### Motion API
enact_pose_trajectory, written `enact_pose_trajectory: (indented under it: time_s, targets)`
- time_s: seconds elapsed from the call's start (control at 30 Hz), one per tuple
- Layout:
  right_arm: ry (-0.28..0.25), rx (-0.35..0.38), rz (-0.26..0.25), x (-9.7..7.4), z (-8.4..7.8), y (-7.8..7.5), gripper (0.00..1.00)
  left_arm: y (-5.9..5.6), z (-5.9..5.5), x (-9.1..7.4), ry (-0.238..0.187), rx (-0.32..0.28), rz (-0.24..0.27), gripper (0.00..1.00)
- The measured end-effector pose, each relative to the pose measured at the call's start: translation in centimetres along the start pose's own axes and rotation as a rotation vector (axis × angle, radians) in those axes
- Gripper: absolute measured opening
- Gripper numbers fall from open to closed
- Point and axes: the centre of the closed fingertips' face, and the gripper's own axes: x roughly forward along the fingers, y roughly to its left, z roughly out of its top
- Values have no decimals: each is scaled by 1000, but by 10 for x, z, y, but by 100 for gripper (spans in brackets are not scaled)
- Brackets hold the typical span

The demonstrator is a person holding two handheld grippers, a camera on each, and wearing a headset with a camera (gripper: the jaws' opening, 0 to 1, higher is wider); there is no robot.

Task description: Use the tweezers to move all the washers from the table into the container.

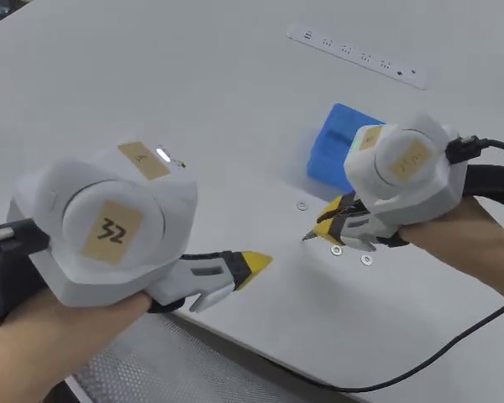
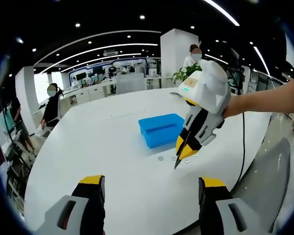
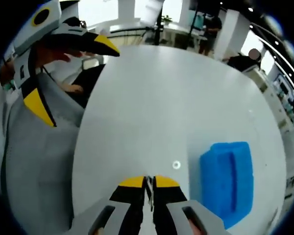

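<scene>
Tightly pinched between the yellow-tipped jaws of the right gripper (image 3: 147, 182) are the tweezers (image 1: 310, 236). The jaws are almost closed on them. Most of the tweezers are hidden by the jaws, and just a thin point pokes out, low over the bench (image 1: 193, 92). The point is too small to tell if it holds anything or touches the bench. One washer (image 1: 301, 205) lies just ahead of it. Two more washers (image 1: 336, 250) lie close under the gripper.

The right gripper tips down at the bench. The left gripper (image 2: 152, 185) hangs over the near edge. Its jaws are wide open and hold nothing.

The blue container (image 1: 336, 143) sits just behind the right gripper, partly hidden by it. Its inside is hard to see.

The bench is white. A power strip (image 1: 357, 57) lies at the far side. A black cable (image 1: 437, 357) runs over the near edge. Around it is a big office with ceiling lights and people far off.
</scene>
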Motion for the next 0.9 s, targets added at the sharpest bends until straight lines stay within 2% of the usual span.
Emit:
enact_pose_trajectory:
  time_s: [0.07,0.2,0.37,0.47,0.57,0.6,0.73,0.8,0.9]
  targets:
    - [-54,45,-9,2,7,0,1,-1,0,0,1,-1,1,79]
    - [-125,86,-39,4,11,0,1,-2,-2,-1,6,0,1,79]
    - [-216,152,-106,3,12,-4,1,-2,-5,-1,11,-5,5,78]
    - [-284,239,-138,1,11,-6,1,-2,-5,-1,7,-12,8,78]
    - [-299,303,-112,-2,11,-3,1,-2,-4,-2,7,-11,10,79]
    - [-309,306,-118,-3,11,-6,1,-2,-4,-2,5,-11,11,79]
    - [-378,355,-156,-13,17,-22,3,0,-5,-3,4,-26,16,82]
    - [-373,368,-139,-13,17,-25,3,2,-5,-4,0,-36,17,83]
    - [-382,365,-152,-13,19,-36,3,3,-6,-4,5,-37,18,83]
